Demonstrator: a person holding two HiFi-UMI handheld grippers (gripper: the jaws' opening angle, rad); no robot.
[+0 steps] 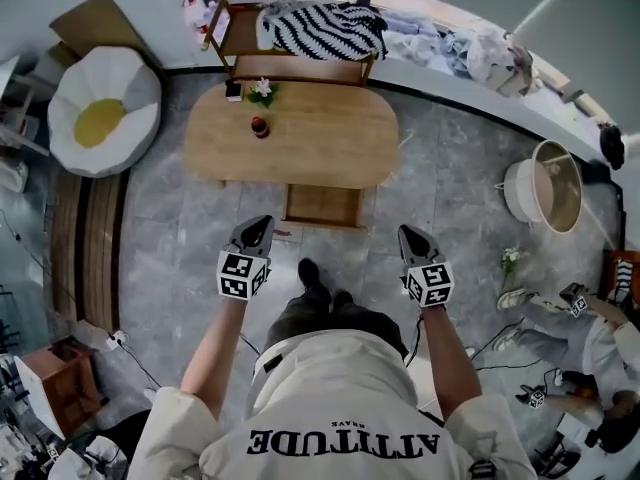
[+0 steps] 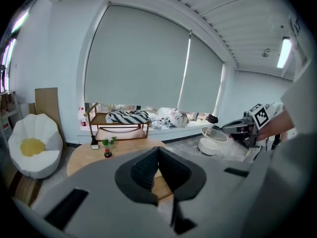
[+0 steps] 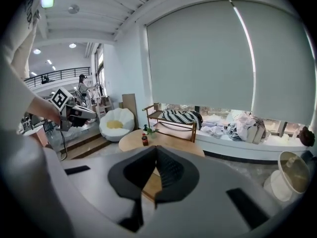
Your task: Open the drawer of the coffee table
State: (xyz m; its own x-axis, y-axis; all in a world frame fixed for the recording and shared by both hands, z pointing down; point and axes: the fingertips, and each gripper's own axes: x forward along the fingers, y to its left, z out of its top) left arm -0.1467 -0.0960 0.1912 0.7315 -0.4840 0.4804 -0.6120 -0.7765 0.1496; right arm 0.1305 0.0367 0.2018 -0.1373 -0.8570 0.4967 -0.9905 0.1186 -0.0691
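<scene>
Drawer (image 1: 322, 206): shown drawn out from near edge of coffee table (image 1: 300, 133), toward person's feet. Left gripper (image 1: 260, 225), right gripper (image 1: 409, 234): jaws pressed together, nothing held, well apart from drawer. Risk judged: projecting drawer knocked by foot, table jolted, bottle (image 1: 259, 126) toppled.

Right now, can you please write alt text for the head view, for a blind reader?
Seen from above, a person stands before an oval wooden table whose drawer is pulled open toward them. They hold a left claw and a right claw, both shut and empty. A small bottle stands on the table; a white-and-yellow chair sits at left.
</scene>
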